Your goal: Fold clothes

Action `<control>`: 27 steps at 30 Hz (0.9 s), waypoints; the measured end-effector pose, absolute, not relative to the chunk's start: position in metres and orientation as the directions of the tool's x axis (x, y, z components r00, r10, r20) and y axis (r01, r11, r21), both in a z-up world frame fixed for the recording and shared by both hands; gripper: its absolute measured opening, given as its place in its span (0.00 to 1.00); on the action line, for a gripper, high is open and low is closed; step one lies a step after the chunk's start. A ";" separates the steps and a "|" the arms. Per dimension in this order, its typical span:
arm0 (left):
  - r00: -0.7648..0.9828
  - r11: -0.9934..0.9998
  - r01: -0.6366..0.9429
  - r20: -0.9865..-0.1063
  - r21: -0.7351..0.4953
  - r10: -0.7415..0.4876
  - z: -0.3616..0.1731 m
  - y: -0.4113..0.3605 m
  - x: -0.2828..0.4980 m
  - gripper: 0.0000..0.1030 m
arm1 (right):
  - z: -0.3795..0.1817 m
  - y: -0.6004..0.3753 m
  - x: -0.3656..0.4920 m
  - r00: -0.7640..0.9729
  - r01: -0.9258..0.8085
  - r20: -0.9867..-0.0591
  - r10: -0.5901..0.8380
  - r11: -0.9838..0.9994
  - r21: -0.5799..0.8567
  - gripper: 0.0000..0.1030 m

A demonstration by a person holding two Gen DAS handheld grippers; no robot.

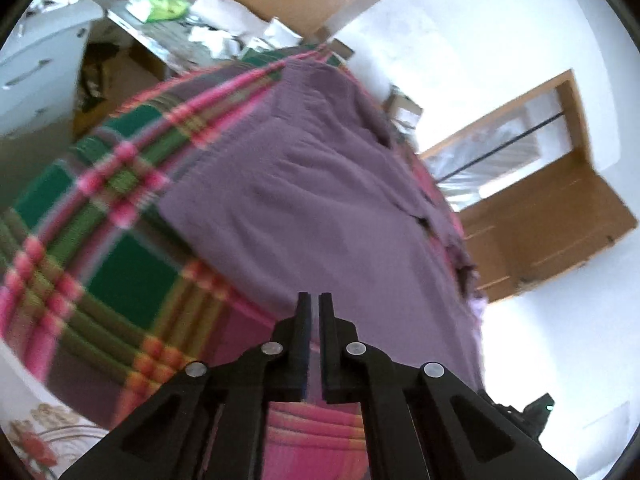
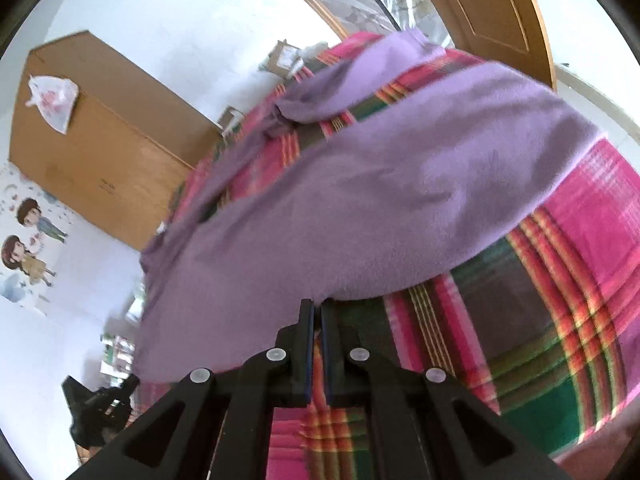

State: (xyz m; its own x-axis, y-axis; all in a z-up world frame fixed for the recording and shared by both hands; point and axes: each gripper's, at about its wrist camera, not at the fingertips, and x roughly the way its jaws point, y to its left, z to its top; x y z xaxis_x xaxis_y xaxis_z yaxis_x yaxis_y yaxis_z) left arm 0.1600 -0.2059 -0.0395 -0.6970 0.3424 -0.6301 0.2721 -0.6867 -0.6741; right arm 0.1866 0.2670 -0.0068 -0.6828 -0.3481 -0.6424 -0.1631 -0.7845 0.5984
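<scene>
Both hand-held grippers, the left hand-held gripper [image 1: 315,297] and the right hand-held gripper [image 2: 317,302], had their jaws nearly shut, a thin slit between the fingers. Whether either pinched cloth I could not tell. Each pointed at the near edge of the purple garment [image 1: 332,184], which lay spread across the plaid blanket [image 1: 120,248] on the bed, 1 sleeve stretched away. From there, I judged, 2 corners could be lifted together.

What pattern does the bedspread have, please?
Pink, green and purple plaid bedspread; clearest in the right wrist view.
</scene>
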 end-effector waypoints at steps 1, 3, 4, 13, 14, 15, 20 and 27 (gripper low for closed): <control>-0.702 -0.690 0.298 -0.641 -0.660 0.310 -0.039 -0.210 0.162 0.10 | -0.007 0.266 0.187 -0.679 -0.162 -0.649 -0.344 -0.791 0.590 0.04; -0.717 -0.693 0.345 -0.654 -0.633 0.241 -0.036 -0.223 0.171 0.17 | -0.008 0.263 0.187 -0.671 -0.161 -0.661 -0.336 -0.805 0.572 0.05; -0.721 -0.688 0.369 -0.659 -0.625 0.213 -0.035 -0.230 0.176 0.17 | -0.008 0.261 0.187 -0.667 -0.160 -0.667 -0.331 -0.811 0.563 0.05; -0.743 -0.569 0.477 -0.653 -0.670 0.147 -0.044 -0.266 0.189 0.42 | -0.015 0.259 0.179 -0.659 -0.175 -0.675 -0.331 -0.806 0.566 0.19; -0.740 -0.576 0.472 -0.655 -0.668 0.152 -0.044 -0.265 0.186 0.43 | -0.016 0.259 0.178 -0.660 -0.178 -0.673 -0.334 -0.801 0.571 0.19; -0.738 -0.581 0.465 -0.655 -0.668 0.162 -0.043 -0.264 0.182 0.43 | -0.017 0.260 0.177 -0.660 -0.181 -0.672 -0.336 -0.797 0.576 0.20; -0.740 -0.569 0.446 -0.642 -0.691 0.200 -0.045 -0.257 0.161 0.44 | -0.022 0.261 0.170 -0.664 -0.196 -0.662 -0.347 -0.774 0.602 0.20; -0.731 -0.567 0.425 -0.637 -0.706 0.244 -0.048 -0.248 0.141 0.16 | -0.026 0.265 0.159 -0.678 -0.224 -0.649 -0.344 -0.745 0.629 0.20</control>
State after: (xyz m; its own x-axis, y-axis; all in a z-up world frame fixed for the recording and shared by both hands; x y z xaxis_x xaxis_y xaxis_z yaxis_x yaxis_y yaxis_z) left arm 0.1409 -0.2482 -0.0481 -0.7315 0.2443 -0.6366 0.4251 -0.5667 -0.7058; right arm 0.1591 0.2654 -0.0257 -0.6784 -0.3439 -0.6493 -0.2241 -0.7447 0.6286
